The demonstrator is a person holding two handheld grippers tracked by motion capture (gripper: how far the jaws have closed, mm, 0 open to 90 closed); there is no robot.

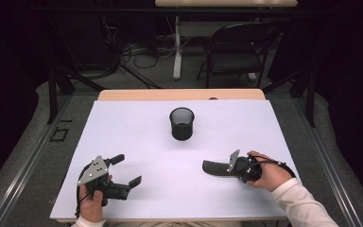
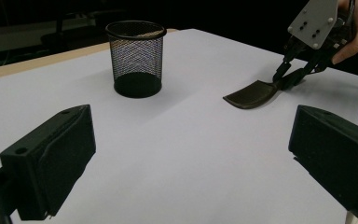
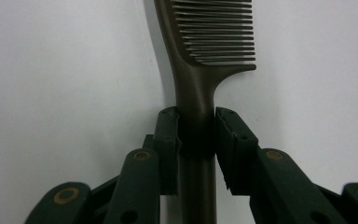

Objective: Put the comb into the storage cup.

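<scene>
Right gripper (image 3: pixel 196 135): clamped on the comb (image 3: pixel 205 56) handle, likely to lift it off the table (image 1: pixel 137 137).
Comb: near-right of the mesh pen cup (image 1: pixel 182 123), probably its destination.
Left gripper (image 1: pixel 126 171): jaws wide apart, empty, idle near-left of the cup.

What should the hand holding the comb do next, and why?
Probably lift the comb off the table. The right gripper is already shut on its handle while it lies flat, and the mesh cup stands upright and open farther back.
</scene>
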